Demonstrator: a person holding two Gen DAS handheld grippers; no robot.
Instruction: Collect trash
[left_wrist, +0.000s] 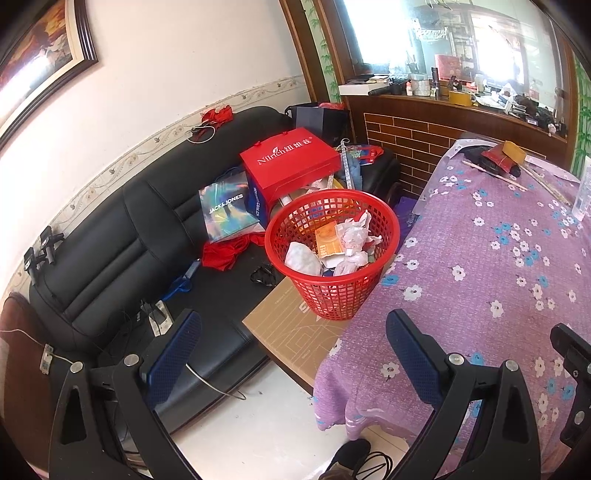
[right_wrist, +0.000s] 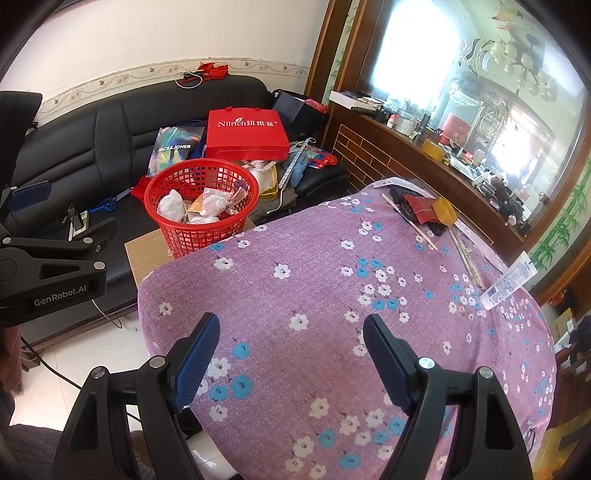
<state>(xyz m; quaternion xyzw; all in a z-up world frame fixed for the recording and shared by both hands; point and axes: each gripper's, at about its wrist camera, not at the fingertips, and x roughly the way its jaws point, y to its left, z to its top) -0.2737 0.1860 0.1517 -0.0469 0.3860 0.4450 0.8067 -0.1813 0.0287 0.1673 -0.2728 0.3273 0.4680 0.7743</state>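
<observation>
Both the left gripper (left_wrist: 291, 354) and right gripper (right_wrist: 291, 362) hang wide open and empty, so this reads as a pause between pickups. The red plastic mesh basket (left_wrist: 384, 221) already holds crumpled paper. Next likely needs reaching the red-and-yellow folded wrapper (right_wrist: 424, 208), possibly trash, on the purple floral tablecloth (right_wrist: 314, 295). Only the right view shows the white tube (right_wrist: 509, 282).

a black leather sofa (left_wrist: 122, 236) stands against a white wall (left_wrist: 177, 55) with a floral border strip, a framed picture (left_wrist: 40, 55) above; pale tiled floor (left_wrist: 255, 424); a wood-framed mirror (right_wrist: 480, 92) gleams with bright daylight beside a purple flowered tablecloth (right_wrist: 314, 295)
</observation>
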